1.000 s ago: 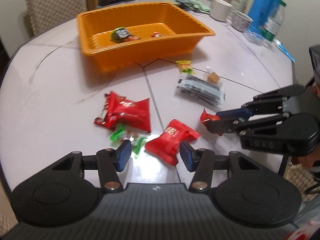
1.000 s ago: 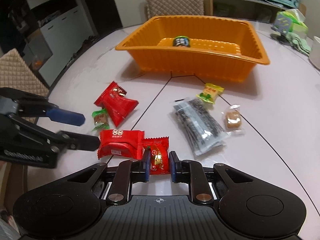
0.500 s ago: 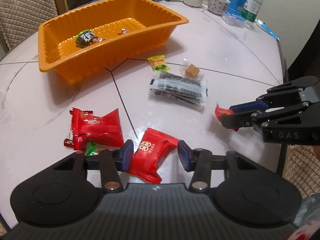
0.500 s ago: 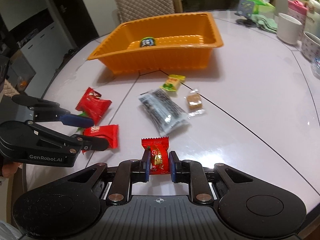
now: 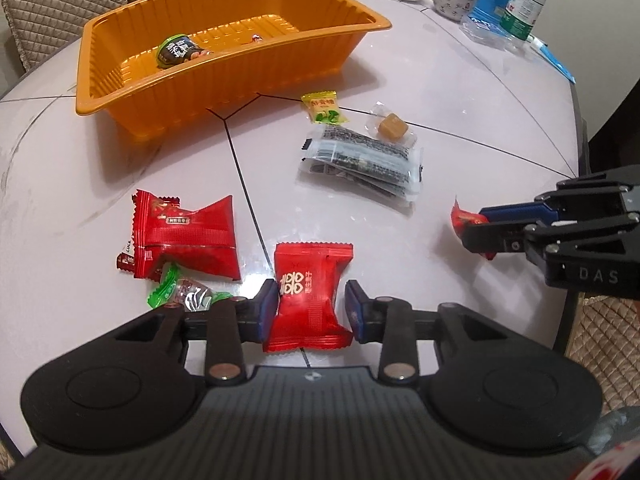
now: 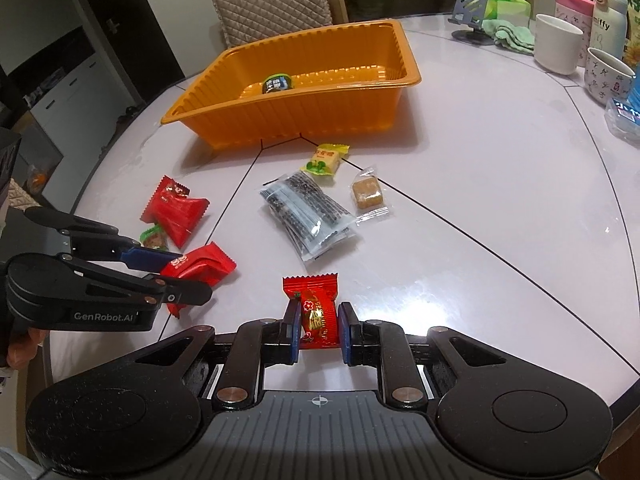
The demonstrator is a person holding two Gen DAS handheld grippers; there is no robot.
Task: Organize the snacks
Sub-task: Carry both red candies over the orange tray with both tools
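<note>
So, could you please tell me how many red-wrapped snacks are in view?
3 in full view: the small red candy in the right gripper, the red packet between the left gripper fingers, and the red pouch on the table. Something reddish in the orange tray is unclear.

Left wrist view: low and close over the white table, looking forward along its fingers toward the orange tray. Right wrist view: the same low, near vantage from farther right, facing the tray. Both views share the tray and the scattered snack packets.
</note>
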